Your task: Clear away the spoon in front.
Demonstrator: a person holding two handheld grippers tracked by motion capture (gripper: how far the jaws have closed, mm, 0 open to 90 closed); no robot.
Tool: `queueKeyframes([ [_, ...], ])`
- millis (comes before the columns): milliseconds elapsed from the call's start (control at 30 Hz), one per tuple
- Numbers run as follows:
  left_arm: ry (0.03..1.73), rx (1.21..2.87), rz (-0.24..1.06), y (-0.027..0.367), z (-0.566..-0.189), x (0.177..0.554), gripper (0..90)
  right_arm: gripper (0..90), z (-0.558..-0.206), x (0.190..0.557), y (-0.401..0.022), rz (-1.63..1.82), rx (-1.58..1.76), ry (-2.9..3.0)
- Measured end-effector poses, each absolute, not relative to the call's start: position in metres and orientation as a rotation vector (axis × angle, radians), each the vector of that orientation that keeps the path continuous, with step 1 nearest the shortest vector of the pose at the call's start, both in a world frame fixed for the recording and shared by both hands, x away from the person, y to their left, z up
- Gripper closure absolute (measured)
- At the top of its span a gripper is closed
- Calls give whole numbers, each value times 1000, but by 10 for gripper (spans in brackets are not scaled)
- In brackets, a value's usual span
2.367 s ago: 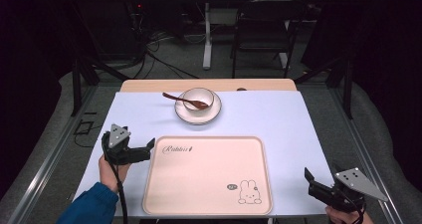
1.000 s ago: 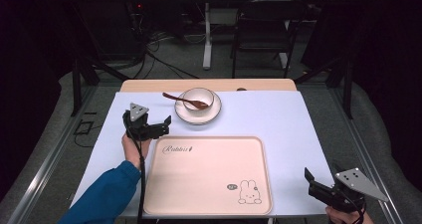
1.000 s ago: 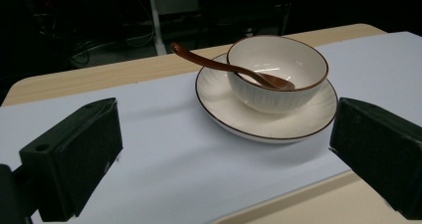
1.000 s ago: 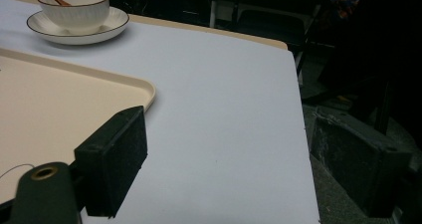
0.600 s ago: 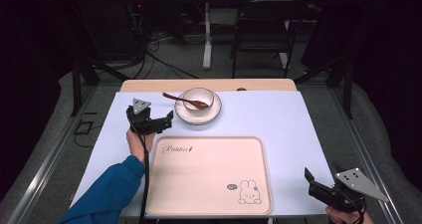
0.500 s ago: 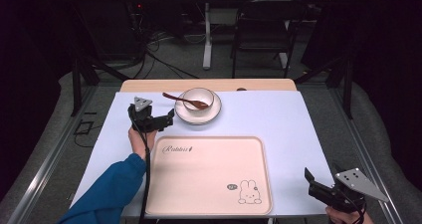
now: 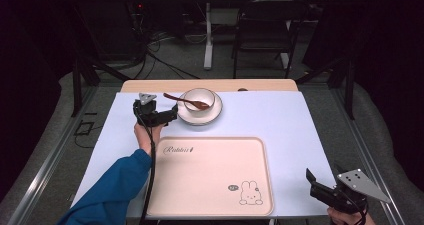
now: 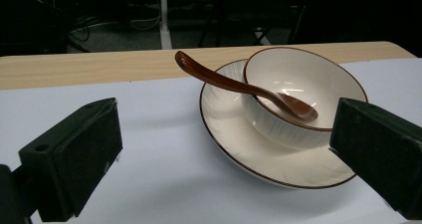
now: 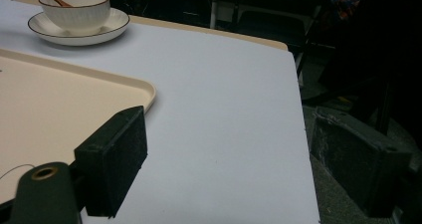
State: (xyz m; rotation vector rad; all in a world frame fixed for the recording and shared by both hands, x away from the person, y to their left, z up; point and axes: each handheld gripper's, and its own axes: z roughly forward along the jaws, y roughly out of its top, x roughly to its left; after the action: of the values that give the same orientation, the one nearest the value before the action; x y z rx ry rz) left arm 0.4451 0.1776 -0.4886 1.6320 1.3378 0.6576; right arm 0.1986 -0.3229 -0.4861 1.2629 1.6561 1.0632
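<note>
A white bowl (image 7: 199,99) with a brown rim stands on a matching plate (image 7: 200,116) at the back of the table. A brown spoon (image 7: 182,101) rests in the bowl, its handle pointing left over the rim. My left gripper (image 7: 171,116) is open just left of the plate, jaws aimed at it. In the left gripper view the plate (image 8: 239,134), bowl (image 8: 303,79) and spoon (image 8: 224,79) lie ahead between the wide-apart jaws of that gripper (image 8: 224,159). My right gripper (image 7: 312,184) is open and empty at the table's front right corner.
A large cream tray (image 7: 210,175) with a rabbit print lies in front of the plate, on a pale blue mat (image 7: 280,120). In the right gripper view the tray's corner (image 9: 134,87) sits left of the gripper (image 9: 239,164). The table edge is close on the right.
My left gripper has moved forward and to the right, from beside the tray's left edge up to the plate's left side. The right gripper has stayed put.
</note>
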Motion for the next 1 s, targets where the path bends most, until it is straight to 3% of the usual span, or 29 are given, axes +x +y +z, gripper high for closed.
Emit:
queueKeyframes([
  [200, 1362, 1621, 635, 174, -492, 458, 11, 142, -486, 199, -323, 1063, 1263, 1656],
  [433, 1389, 1608, 624, 171, -498, 471, 137, 142, -486, 199, -323, 1065, 1267, 1655],
  [1000, 1426, 1614, 621, 164, -505, 493, 279, 142, -486, 198, -323, 1066, 1267, 1654],
])
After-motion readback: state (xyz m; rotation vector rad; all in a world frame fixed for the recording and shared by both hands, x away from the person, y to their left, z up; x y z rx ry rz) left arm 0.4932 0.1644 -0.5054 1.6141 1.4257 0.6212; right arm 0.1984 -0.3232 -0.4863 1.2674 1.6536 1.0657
